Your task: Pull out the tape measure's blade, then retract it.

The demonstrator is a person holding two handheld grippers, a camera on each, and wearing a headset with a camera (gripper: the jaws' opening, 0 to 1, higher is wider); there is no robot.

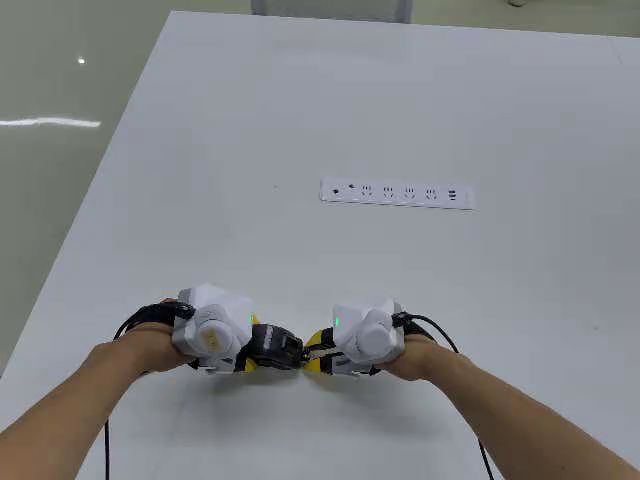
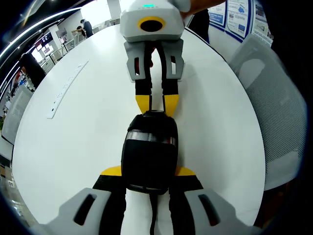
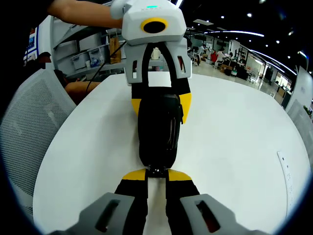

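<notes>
Our left gripper (image 2: 149,172) squeezes the black tape measure (image 2: 149,152) low over the white counter (image 1: 300,120). Our right gripper (image 3: 156,175) pinches the blade tip (image 3: 156,171). The blade is all inside, so we think the pull comes next.

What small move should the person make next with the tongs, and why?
Probably draw the right tongs straight away from the left tongs. The left ones clamp the black tape measure, the right ones seem shut on the blade's end hook, and no blade is out yet.
</notes>
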